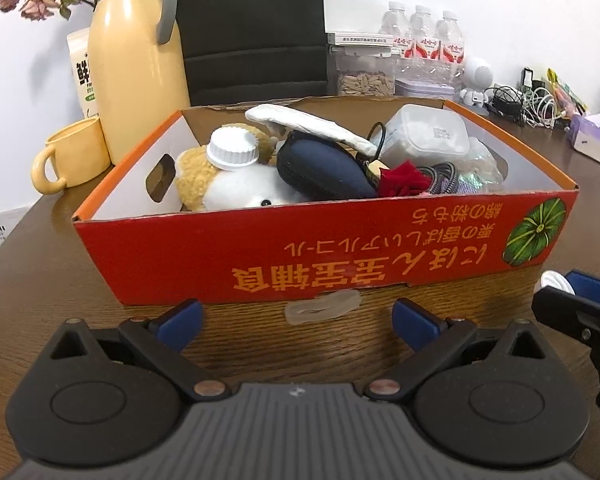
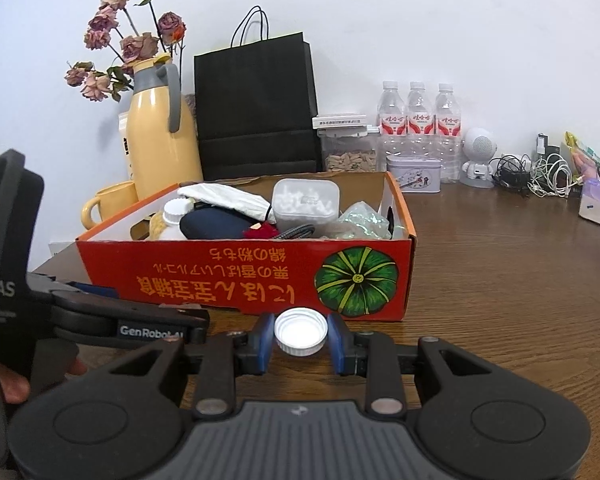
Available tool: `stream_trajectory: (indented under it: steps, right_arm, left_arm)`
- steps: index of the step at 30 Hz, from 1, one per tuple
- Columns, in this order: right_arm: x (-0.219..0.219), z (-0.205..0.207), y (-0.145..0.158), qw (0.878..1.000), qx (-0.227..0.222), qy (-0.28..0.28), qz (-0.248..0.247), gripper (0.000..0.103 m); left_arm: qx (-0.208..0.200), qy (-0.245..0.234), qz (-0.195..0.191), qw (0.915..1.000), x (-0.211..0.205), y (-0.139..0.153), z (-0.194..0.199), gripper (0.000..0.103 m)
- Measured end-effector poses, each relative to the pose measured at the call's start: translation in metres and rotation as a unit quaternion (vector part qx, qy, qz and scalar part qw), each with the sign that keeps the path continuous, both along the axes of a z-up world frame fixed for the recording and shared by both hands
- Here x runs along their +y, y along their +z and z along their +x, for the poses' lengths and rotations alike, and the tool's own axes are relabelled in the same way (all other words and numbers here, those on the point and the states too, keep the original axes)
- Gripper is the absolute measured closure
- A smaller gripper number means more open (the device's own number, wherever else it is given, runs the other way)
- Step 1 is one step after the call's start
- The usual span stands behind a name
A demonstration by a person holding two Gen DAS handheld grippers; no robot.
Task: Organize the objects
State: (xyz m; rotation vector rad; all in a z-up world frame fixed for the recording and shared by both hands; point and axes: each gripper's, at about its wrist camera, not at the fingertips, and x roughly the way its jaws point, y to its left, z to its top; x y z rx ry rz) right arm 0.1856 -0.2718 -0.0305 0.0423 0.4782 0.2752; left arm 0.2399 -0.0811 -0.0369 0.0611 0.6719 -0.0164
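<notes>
A red and orange cardboard box (image 1: 340, 256) stands on the brown wooden table. It holds a plush toy (image 1: 228, 188), a white-capped bottle (image 1: 232, 148), a navy pouch (image 1: 320, 168), a white cloth, a clear lidded tub (image 1: 428, 132) and a cable. My left gripper (image 1: 298, 324) is open just in front of the box's near wall. A translucent ring (image 1: 322, 308) lies on the table between its fingers, untouched. My right gripper (image 2: 300, 338) is shut on a white bottle cap (image 2: 300, 330), held hollow side up before the box's pumpkin picture.
Behind the box stand a yellow thermos jug (image 2: 160, 148), a yellow mug (image 1: 68, 160), a black paper bag (image 2: 256, 112), a seed jar and three water bottles (image 2: 420, 120). A small white robot figure, tangled cables (image 2: 540, 176) and a tissue pack lie at the far right.
</notes>
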Motion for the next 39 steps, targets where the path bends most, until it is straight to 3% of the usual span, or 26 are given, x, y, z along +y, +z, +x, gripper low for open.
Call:
stream_trajectory:
  steps: [3,9,14,19,22,39]
  right_arm:
    - [0.000,0.000,0.000,1.000,0.001,-0.003,0.001,0.076]
    - [0.001,-0.001,0.000,1.000,-0.001,0.001,0.001,0.076]
    - [0.002,-0.001,0.000,1.000,-0.001,0.003,0.001,0.076]
    - [0.002,-0.001,0.000,1.000,-0.001,0.006,0.004,0.076]
    - [0.002,-0.002,0.000,1.000,-0.001,0.006,0.004,0.076]
    - [0.008,-0.007,0.002,1.000,-0.017,0.016,-0.002,0.076]
  left_arm:
    - [0.006,0.003,-0.010,0.9999,0.001,-0.001,0.003,0.003]
    - [0.011,-0.006,-0.022,0.9997,-0.002,-0.002,0.003,0.026]
    - [0.002,-0.015,-0.023,0.9996,-0.005,0.000,-0.004,0.070]
    - [-0.009,-0.026,-0.013,0.9995,-0.006,0.001,-0.013,0.092]
    - [-0.018,-0.032,-0.019,0.9991,-0.003,0.004,-0.019,0.097]
    - [-0.082,-0.051,-0.054,0.9938,0.020,0.033,-0.080,0.098]
